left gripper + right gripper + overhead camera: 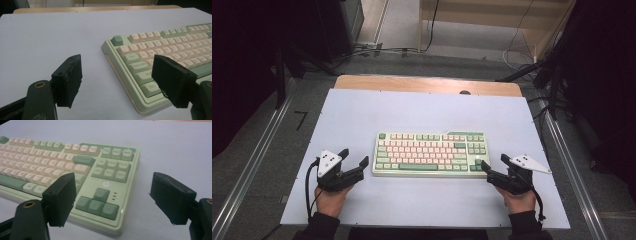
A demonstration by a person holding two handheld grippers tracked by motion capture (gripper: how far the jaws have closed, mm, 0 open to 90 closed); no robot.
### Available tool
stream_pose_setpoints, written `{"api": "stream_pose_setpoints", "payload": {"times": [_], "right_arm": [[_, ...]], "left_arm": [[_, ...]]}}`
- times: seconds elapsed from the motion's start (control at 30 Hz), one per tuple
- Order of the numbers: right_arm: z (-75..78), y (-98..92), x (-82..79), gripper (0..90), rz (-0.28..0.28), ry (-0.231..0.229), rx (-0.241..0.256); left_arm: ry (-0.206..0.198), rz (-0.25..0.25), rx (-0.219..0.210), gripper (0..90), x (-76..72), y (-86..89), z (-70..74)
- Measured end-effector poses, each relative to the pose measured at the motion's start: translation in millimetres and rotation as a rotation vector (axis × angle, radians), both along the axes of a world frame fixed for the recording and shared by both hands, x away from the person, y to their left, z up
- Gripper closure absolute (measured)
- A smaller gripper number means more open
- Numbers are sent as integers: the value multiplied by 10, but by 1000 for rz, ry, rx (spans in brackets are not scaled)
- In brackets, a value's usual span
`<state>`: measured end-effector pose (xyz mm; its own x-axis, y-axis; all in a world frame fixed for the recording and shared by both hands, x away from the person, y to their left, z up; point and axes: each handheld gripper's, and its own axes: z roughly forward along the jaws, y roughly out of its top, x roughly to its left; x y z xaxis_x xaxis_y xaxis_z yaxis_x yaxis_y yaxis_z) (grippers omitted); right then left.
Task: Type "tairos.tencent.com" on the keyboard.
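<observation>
2 hand-held grippers flank 1 keyboard on the pale bench. Keyboard: light green case, pink and green keys, lying flat near the middle of the bench, long side toward the person.

Left hand-held gripper sits just off the keyboard's left end, near its front corner. Jaws spread wide, nothing between them. In the left gripper view the right jaw overlaps the keys at the keyboard's near left corner, the left jaw stands over bare bench. Cannot tell whether that right jaw touches the keys.

Right hand-held gripper sits at the keyboard's right front corner, jaws also spread wide and holding nothing. In the right gripper view the left jaw overlaps the keys beside the arrow cluster on the keyboard, the right jaw is over bare bench past the keyboard's right edge.

Each gripper is held in a hand, dark sleeves at the bench's near edge.
</observation>
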<state>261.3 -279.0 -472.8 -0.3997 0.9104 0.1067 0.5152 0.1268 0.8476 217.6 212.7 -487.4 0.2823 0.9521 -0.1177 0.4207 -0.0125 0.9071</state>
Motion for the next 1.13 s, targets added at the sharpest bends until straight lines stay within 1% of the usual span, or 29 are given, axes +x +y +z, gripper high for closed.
{"api": "stream_pose_setpoints", "payload": {"times": [0.1, 0.2, 0.27, 0.33, 0.47, 0.53, 0.6, 0.7, 0.77, 0.9, 0.97, 1.07, 1.13], "right_arm": [[1, -69, -5, 194, -20, 3, 5], [6, -114, -17, 194, -33, 6, 2], [10, -155, -24, 195, -40, 1, 0], [8, -202, -25, 196, -56, 8, 0], [13, -298, -42, 197, -89, 12, 6], [22, -339, -56, 198, -107, 5, -2], [22, -376, -64, 199, -120, 3, -11], [19, -424, -69, 199, -139, 18, -4], [17, -452, -73, 199, -145, 18, -5], [4, -473, -77, 199, -152, 27, -4], [0, -470, -74, 199, -151, 30, -7], [1, -456, -69, 199, -156, 21, -11], [10, -453, -68, 199, -154, 9, -8]], "left_arm": [[0, 9, 0, 247, -21, 32, 4], [-2, 16, 8, 246, -32, 58, 6], [-10, 30, 10, 244, -32, 76, 14], [-13, 40, 16, 232, -37, 98, 20], [-3, 50, 5, 231, -38, 134, 8], [-1, 62, 4, 230, -40, 155, 6], [1, 68, -6, 230, -43, 168, 4], [16, 66, -21, 213, -43, 174, -7], [24, 63, -37, 209, -48, 179, -14], [34, 55, -61, 174, -63, 183, -24], [36, 50, -70, 175, -65, 179, -21], [33, 36, -84, 168, -60, 175, -3], [37, 28, -107, 166, -45, 178, 3]]}}
